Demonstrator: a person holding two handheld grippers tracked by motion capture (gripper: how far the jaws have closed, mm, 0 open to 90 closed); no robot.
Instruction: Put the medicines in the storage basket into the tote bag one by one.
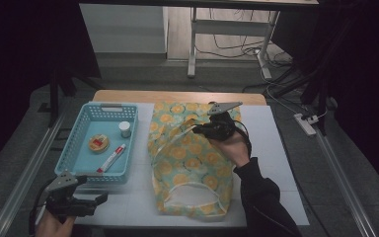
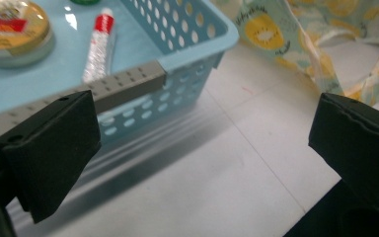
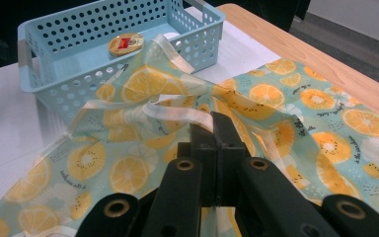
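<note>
From the high view, the fruit-print cloth bag (image 1: 190,160) lies spread on the white mat (image 1: 271,148) beside the blue basket (image 1: 79,148), with the right gripper (image 1: 197,129) pinching its fabric near the far edge and the left gripper (image 1: 101,198) hanging wide open at the basket's near corner. The left gripper view has both black jaws spread apart over bare mat, nothing between them, the basket's corner (image 2: 197,44) just ahead with a tube (image 2: 98,47) and a round tin (image 2: 12,29) inside. In the right gripper view the jaws are clamped tight on a fold of the bag (image 3: 143,113) where a pale strap (image 3: 177,112) crosses, lifting the cloth.
</note>
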